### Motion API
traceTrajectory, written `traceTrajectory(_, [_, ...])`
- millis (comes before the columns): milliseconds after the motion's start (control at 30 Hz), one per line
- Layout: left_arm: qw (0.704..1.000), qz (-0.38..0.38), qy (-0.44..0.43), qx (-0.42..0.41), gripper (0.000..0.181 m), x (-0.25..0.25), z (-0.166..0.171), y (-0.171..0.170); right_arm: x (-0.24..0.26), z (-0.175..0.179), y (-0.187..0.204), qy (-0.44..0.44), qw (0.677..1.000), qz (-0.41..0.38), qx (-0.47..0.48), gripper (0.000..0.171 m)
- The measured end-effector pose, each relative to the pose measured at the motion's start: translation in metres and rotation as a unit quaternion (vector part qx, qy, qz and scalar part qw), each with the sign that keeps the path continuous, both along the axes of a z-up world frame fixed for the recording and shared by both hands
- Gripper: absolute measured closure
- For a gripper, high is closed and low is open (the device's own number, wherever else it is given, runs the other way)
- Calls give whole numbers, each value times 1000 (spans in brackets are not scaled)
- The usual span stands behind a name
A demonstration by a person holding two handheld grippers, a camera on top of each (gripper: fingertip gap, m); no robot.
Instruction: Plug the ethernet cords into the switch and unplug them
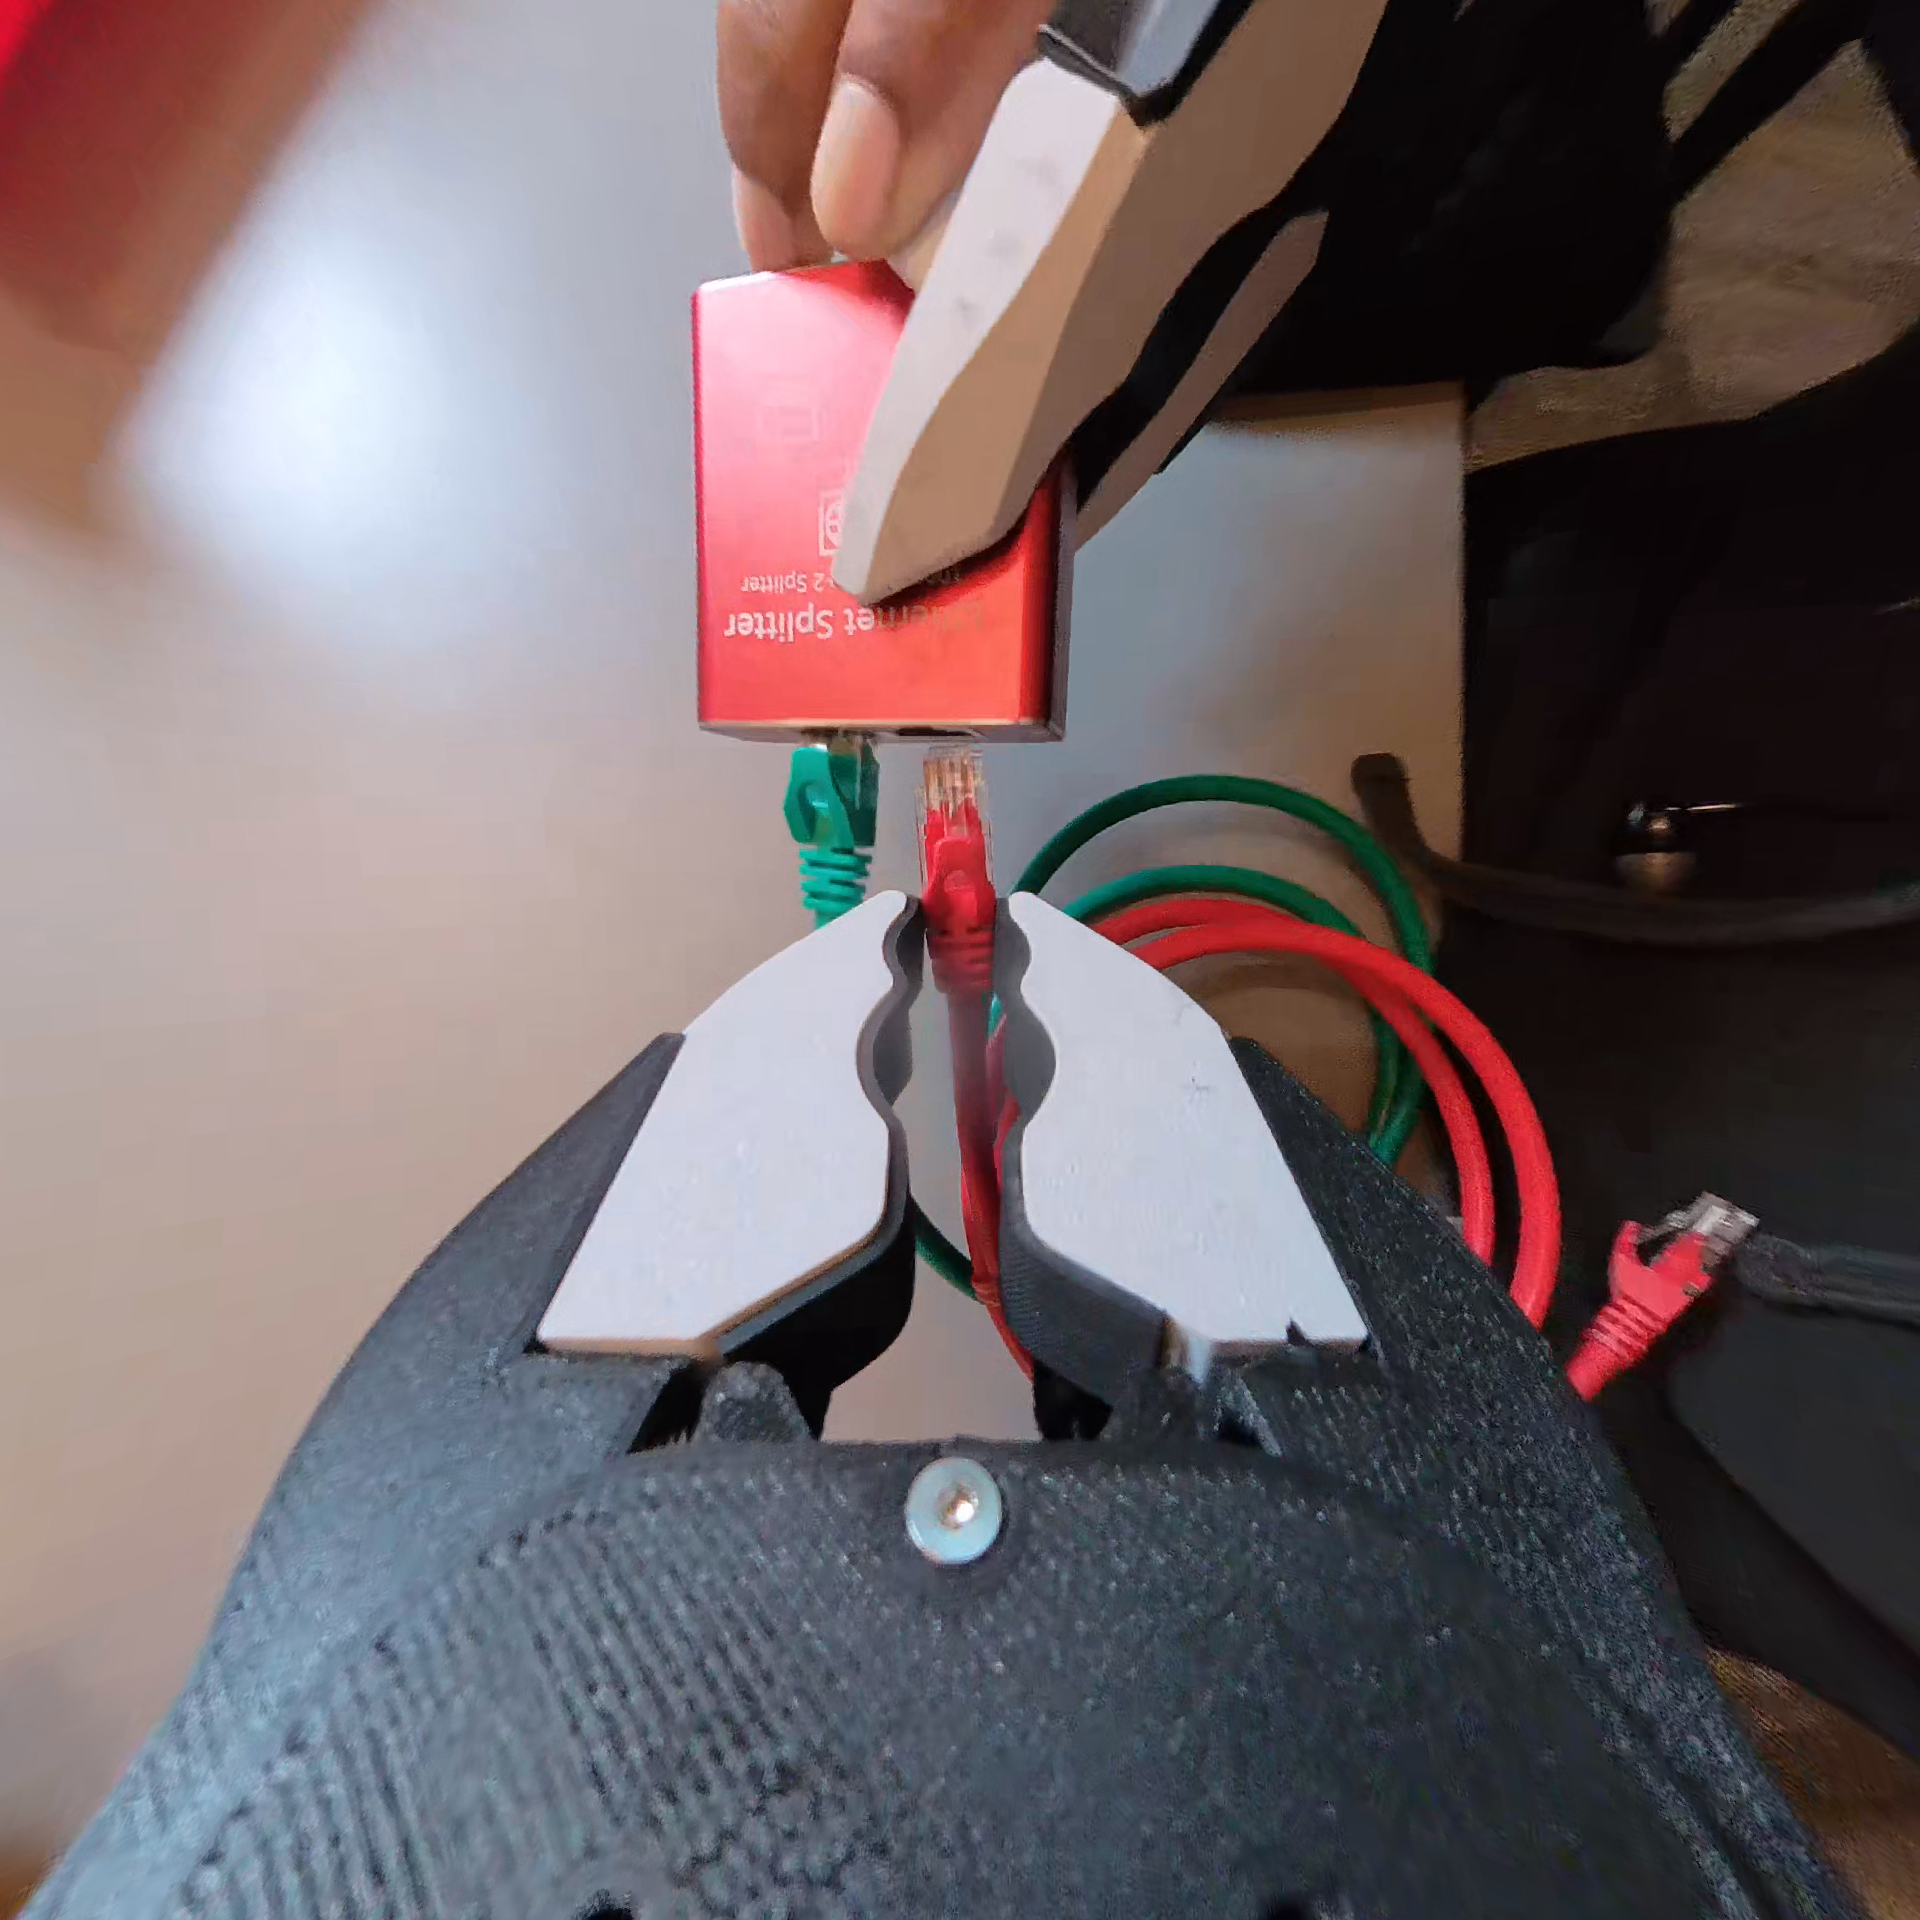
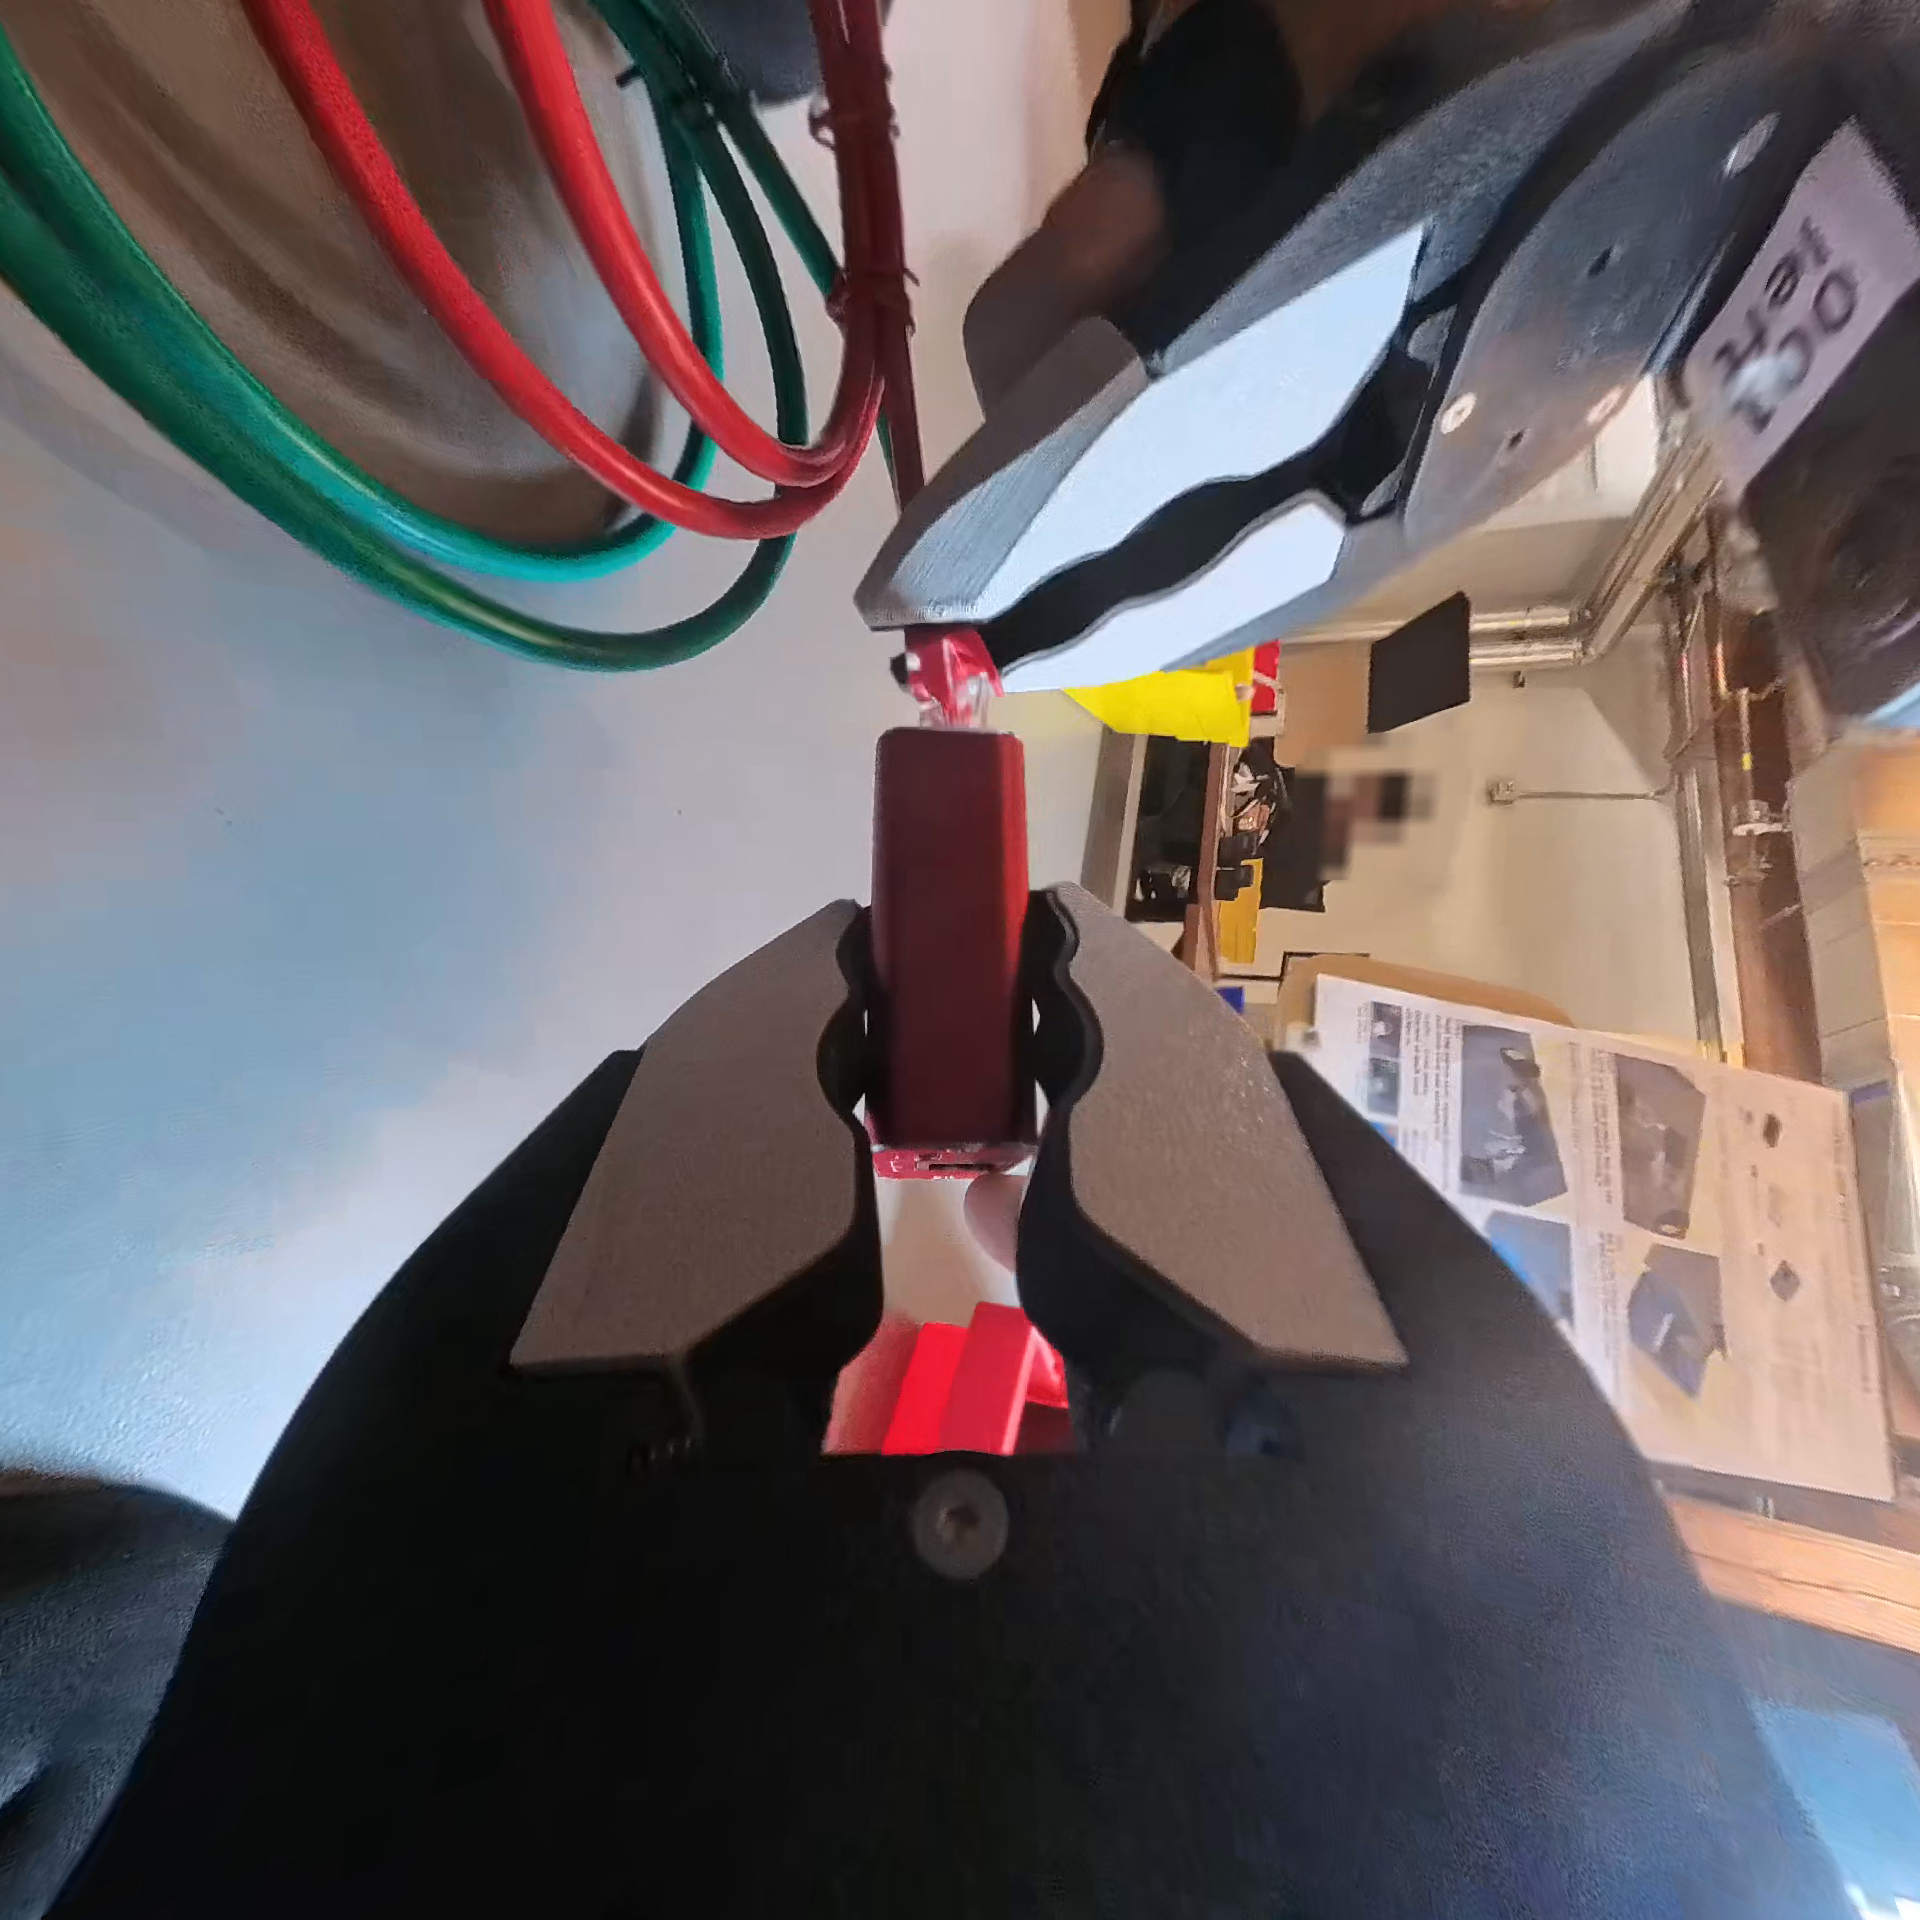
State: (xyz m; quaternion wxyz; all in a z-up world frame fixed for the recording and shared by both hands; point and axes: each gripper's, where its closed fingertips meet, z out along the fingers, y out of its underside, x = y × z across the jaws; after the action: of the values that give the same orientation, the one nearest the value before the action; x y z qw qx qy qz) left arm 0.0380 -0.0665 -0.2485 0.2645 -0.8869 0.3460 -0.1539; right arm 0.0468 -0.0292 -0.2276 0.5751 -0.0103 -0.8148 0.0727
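The red switch box hangs in the air, held by my right gripper, which is shut on it; a hand's fingers also touch its far end. A green plug sits in its left port. My left gripper is shut on the red plug, whose clear tip is just at the mouth of the right port, a small gap showing. In the right wrist view the left gripper holds that plug against the box's far end.
Red cord and green cord hang in loops to the right, with a loose red plug at the end. A white tabletop lies behind. Dark gear is at the right. A printed poster leans in the room beyond. The grippers' ends are close to 5 centimeters from one another.
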Motion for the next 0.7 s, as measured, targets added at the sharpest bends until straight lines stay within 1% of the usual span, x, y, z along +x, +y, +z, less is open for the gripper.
traceTrajectory(100, [999, 18, 20, 30, 159, -2, -6, -1, -1, -13, 8, -14, 1000, -17, -1, 144])
traceTrajectory(233, [994, 35, 75, 65, 157, -12, -15, -9, 0, -23, 9, -17, 1000, -22, -8, 144])
traceTrajectory(467, [989, 41, 116, 81, 169, -21, -29, -12, 0, -22, 9, -10, 1000, -25, -11, 144])
traceTrajectory(500, [989, 33, 115, 87, 175, -19, -29, -11, 0, -22, 8, -8, 1000, -25, -11, 144])
traceTrajectory(567, [987, 18, 128, 99, 175, -19, -29, -10, 1, -21, 8, -6, 1000, -24, -14, 144])
traceTrajectory(600, [989, 12, 117, 95, 175, -17, -28, -11, 3, -21, 8, -5, 1000, -22, -17, 144])
traceTrajectory(700, [999, 15, 30, 42, 176, -14, -22, -13, 5, -17, 5, 5, 999, -12, -29, 144])
